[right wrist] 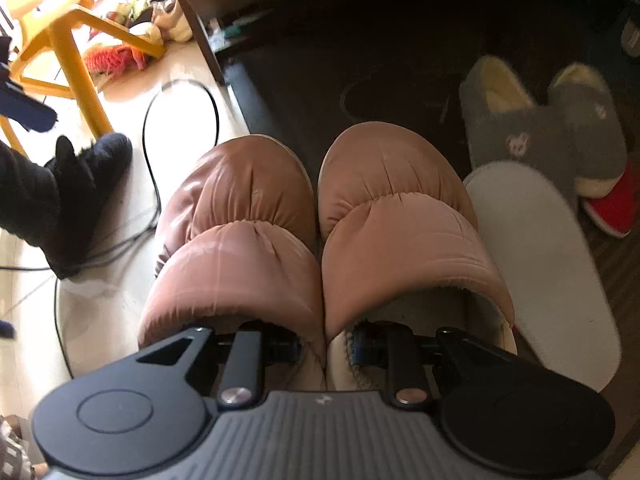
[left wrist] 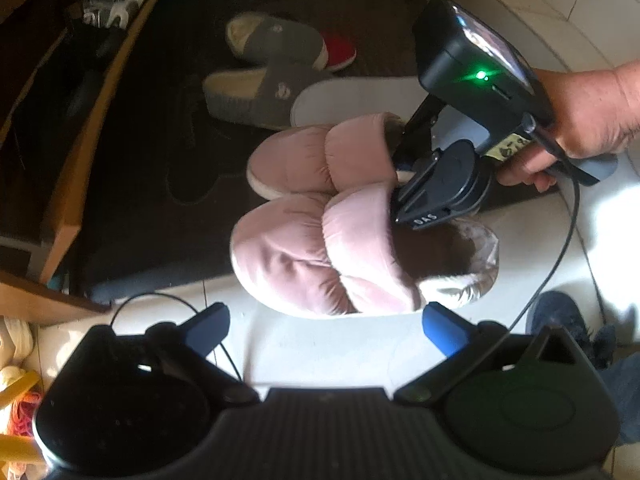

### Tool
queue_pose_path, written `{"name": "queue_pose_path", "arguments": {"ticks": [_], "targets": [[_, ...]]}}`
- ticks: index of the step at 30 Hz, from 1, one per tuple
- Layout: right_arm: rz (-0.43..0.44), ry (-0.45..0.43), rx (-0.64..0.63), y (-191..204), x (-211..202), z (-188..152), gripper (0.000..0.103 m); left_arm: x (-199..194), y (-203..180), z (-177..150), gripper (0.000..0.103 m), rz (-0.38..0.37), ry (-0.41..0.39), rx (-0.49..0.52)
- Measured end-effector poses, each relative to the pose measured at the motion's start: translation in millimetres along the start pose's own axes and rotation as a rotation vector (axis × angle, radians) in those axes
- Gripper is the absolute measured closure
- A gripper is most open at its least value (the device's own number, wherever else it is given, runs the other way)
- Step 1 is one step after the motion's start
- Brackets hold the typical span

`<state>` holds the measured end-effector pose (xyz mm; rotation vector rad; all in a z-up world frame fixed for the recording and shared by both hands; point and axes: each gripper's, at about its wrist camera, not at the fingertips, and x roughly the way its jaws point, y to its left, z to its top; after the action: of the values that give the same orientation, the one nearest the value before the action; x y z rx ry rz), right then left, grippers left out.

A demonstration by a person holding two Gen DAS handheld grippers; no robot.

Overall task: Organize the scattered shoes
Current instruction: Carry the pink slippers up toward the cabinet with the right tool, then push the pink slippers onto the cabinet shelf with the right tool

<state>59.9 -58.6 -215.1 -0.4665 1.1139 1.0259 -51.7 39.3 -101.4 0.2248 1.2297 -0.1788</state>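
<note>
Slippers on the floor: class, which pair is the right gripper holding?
The puffy pink slippers. The right gripper has one finger inside each, pinching their inner walls together. The grey slippers sit untouched on the dark mat.

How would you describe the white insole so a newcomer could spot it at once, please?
Start at the dark doormat. Between the puffy pink quilted slippers and the grey fleece-lined slippers lies the flat white foam insole. Alone among them, it has no upper.

left wrist view looks down from farther back, right wrist view sits close behind; both share the pink slippers [left wrist: 320, 216] [right wrist: 320, 232]
</note>
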Motion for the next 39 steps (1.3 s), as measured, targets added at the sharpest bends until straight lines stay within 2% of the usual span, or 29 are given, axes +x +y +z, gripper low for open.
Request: {"name": "queue_pose_path", "arguments": {"ticks": [6,12,14,18,21,23,26,29,31,36,39], "targets": [[-0.027,-0.071,0.005,3,-37,37,0.081,-23,8,5,0.000,-0.002,-0.048,-0.040],[-0.054,-0.150,0.003,8,-77,84,0.081,-54,25,10,0.000,0.035,-0.055,-0.071],[-0.063,-0.177,0.003,9,-90,100,0.081,-62,33,12,0.000,0.026,-0.059,-0.082],[-0.075,-0.224,-0.002,13,-115,133,0.081,-71,61,17,0.000,0.062,-0.033,-0.100],[-0.055,-0.237,-0.032,21,-118,163,0.081,-79,85,27,0.000,0.076,-0.022,-0.139],[-0.031,-0.243,-0.047,24,-117,185,0.081,-86,98,35,0.000,0.087,-0.032,-0.132],[-0.009,-0.244,-0.070,28,-111,213,0.081,-92,111,45,0.000,0.116,-0.056,-0.109],[0.010,-0.241,-0.090,32,-102,241,0.081,-98,126,51,0.000,0.141,-0.118,-0.112],[0.024,-0.236,-0.089,34,-94,261,0.081,-99,135,48,0.000,0.141,-0.147,-0.134],[0.036,-0.230,-0.105,37,-78,298,0.081,-89,162,42,0.000,0.068,-0.111,-0.228],[0.037,-0.216,-0.116,38,-69,316,0.081,-89,175,50,0.000,0.070,-0.125,-0.237]]}}
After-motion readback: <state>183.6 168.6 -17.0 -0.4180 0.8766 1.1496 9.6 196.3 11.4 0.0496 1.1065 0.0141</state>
